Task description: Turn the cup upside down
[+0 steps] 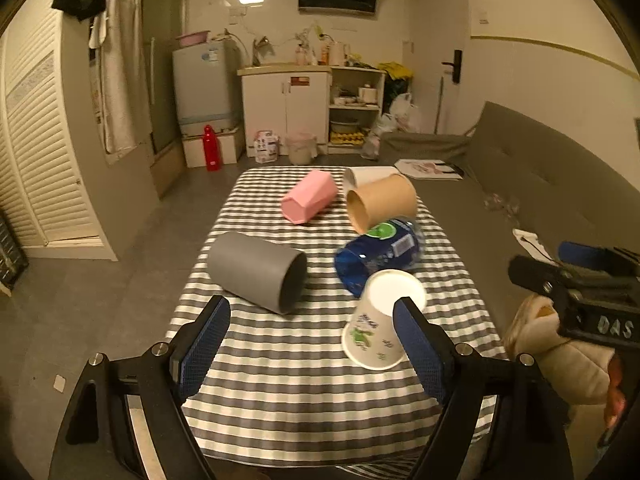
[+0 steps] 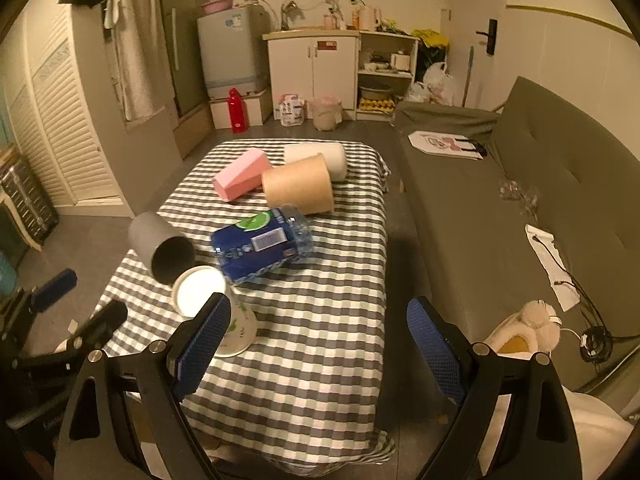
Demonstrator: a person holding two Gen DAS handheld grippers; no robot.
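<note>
Left wrist view: the left gripper hangs over the near end of a checked table, its jaws wide apart and holding nothing. A white paper cup already stands mouth-down, base up, just beside the right-hand finger and possibly touching it. Past it a blue cup lies on its side against the white one. A grey cup, a pink cup and a brown cup also lie on their sides, not yet turned. The right gripper shows at the frame's right edge.

Right wrist view: the right gripper is likewise spread open and empty above the table. The white cup sits partly behind its left-hand finger; the grey cup lies near the table's left edge with its mouth toward the camera, and the blue cup lies close alongside.

Risks, as judged from here: either open finger could clip the light white cup and topple it; the side-lying cups may roll when nudged, and the grey one could go off the edge; a hard squeeze may crush the clear blue cup; crowding could make one pick disturb a neighbour.
</note>
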